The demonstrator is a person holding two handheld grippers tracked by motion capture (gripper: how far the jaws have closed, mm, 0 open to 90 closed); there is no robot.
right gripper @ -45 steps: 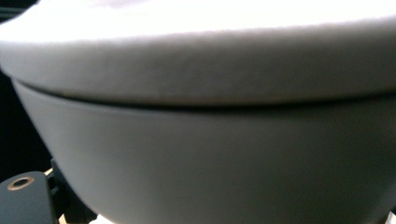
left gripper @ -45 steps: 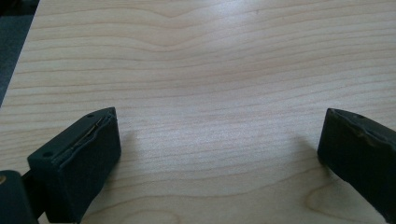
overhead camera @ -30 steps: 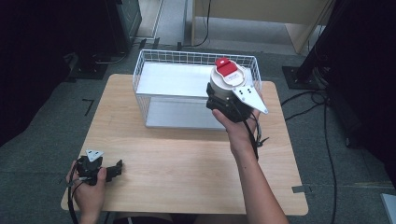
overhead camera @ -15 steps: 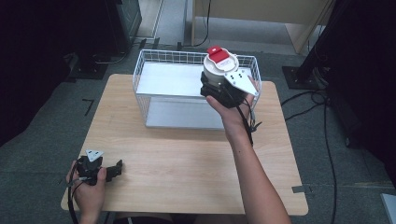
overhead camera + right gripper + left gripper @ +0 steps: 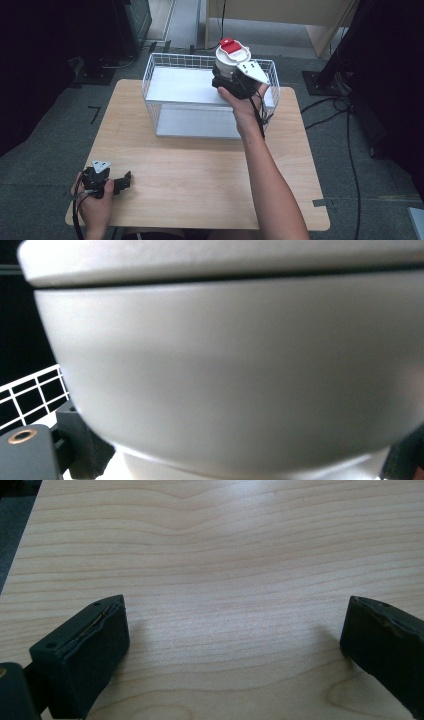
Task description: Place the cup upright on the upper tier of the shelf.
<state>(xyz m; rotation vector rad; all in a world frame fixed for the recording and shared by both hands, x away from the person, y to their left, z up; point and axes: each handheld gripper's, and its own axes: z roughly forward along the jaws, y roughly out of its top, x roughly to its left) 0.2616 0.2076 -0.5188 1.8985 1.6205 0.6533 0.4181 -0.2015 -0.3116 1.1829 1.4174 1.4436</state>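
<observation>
The right gripper (image 5: 231, 75) carries the white container (image 5: 231, 56), clamped between its jaws, leftward and farther back over the wire basket (image 5: 150, 85), from the right rim toward the back.

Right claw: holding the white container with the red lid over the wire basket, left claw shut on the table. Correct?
Not quite. The left claw is open: the left gripper view shows its jaws wide apart over bare table. The right claw does hold the white container over the wire basket.

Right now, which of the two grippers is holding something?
The right gripper, raised over the wire basket, clamps a white container with a red lid; the left gripper rests open on the table.
</observation>
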